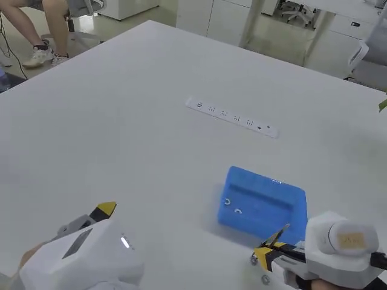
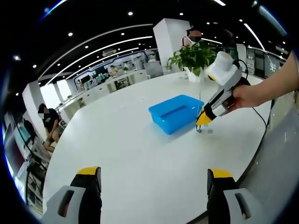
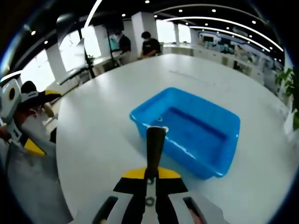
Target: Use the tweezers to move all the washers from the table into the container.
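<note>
Currently the blue container (image 1: 266, 205) sits flat on the white table (image 1: 121, 121). Two washers (image 1: 227, 202) lie inside it, close to the end wall on the left tongs' side. Two loose washers (image 1: 254, 260) lie on the table just outside the container's near wall, beside the right tongs.

Surroundings: a white power strip (image 1: 233, 115) lies flat beyond the container's far wall, well apart from it. In the left gripper view a potted plant (image 2: 194, 56) stands behind the container at the table's far edge. A person's legs (image 1: 48, 30) show past the table's far corner, well away from the container.

Obstruction: the container's near wall stands between the tweezers and the washers inside.

Right tongs (image 3: 150, 179): clenched on the tweezers (image 3: 155, 140), which jut forward from the jaws up to the container's near rim. Whether the tweezers' tip carries a washer cannot be told. A hand (image 2: 245, 95) grips these tongs, tilted nose-down toward the table by the container's near wall.

Left tongs (image 2: 154, 186): released, jaws wide apart with bare table between them, low over the table, well apart from the container and pointed toward it.
</note>
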`<act>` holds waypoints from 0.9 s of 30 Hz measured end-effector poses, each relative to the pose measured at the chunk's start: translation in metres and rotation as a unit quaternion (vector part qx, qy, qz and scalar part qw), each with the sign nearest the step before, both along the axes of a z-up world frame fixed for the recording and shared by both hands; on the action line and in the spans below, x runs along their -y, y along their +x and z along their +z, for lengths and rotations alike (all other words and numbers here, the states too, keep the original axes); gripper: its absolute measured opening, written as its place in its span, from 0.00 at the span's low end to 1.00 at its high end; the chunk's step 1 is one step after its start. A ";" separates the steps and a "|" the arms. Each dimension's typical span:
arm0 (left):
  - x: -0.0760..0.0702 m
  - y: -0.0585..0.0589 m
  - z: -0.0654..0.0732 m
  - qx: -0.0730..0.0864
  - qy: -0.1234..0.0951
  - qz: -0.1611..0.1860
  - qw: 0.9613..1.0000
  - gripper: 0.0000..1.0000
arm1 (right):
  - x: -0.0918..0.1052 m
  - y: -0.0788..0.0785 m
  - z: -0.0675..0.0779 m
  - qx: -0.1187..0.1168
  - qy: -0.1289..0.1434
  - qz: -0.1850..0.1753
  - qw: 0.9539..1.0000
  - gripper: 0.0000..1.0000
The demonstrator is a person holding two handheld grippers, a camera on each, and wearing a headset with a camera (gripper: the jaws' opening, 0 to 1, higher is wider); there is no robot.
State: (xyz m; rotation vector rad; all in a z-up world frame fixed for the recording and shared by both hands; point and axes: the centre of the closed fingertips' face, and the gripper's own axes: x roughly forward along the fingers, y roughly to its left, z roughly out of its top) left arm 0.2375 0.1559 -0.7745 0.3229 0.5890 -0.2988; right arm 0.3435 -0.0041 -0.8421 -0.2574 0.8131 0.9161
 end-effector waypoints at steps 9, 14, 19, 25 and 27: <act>0.001 0.000 0.001 -0.001 0.005 -0.006 1.000 0.94 | -0.001 0.001 -0.001 0.002 -0.005 0.001 1.000 0.03; 0.015 0.007 0.012 0.005 -0.023 -0.026 0.999 0.83 | -0.001 0.001 0.000 0.004 0.002 -0.006 1.000 0.03; 0.041 0.029 0.029 0.018 -0.055 -0.067 0.996 0.75 | -0.002 0.000 0.001 0.004 0.007 -0.014 1.000 0.03; 0.076 0.056 0.047 0.016 -0.098 -0.123 0.987 0.62 | -0.003 0.000 0.001 0.015 0.004 -0.014 1.000 0.03; 0.086 0.066 0.050 0.017 -0.107 -0.134 0.985 0.55 | -0.003 0.000 0.000 0.015 0.006 -0.018 1.000 0.03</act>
